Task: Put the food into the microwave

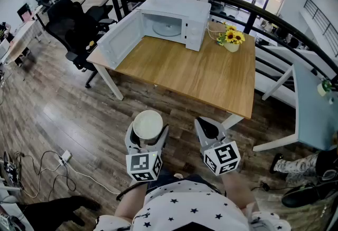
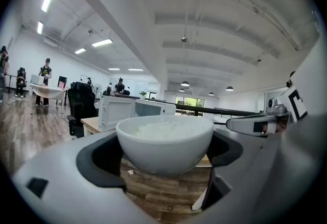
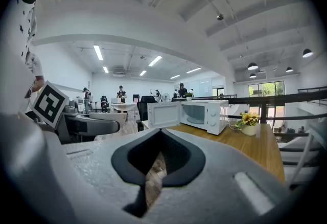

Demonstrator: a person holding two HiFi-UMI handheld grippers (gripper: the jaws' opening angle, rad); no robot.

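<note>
Person: a white shirt with dark stars [image 1: 182, 209] fills the bottom edge of the head view, with both forearms reaching forward from it.
Left gripper [image 1: 147, 139]: held out low in front of the waist, pointing ahead at the table and tipped slightly down, its marker cube toward the body.
Left tongs: spread wide around a bowl [image 2: 164, 143]. The dark pads seem to press its sides, though the contact points sit behind the bowl's curve.
Bowl: white, round and upright, carried above the floor, well short of the table.
Food: white rice [image 2: 166, 130] heaped to about the rim.
Right gripper [image 1: 208, 130]: just beside the left one at the same height, with the same slight downward tilt.
Right tongs: drawn together at the tips, nothing between them.
Table [image 1: 200, 74]: light wood with white legs, ahead of both grippers.
Microwave [image 1: 174, 24]: white, at the table's far side, with its door [image 1: 122, 39] swung wide open to the left and the glass turntable [image 1: 168, 28] bare.
Sunflowers [image 1: 231, 39]: in a small pot to the right of the microwave.
Floor [image 1: 63, 119]: dark wood planks.
</note>
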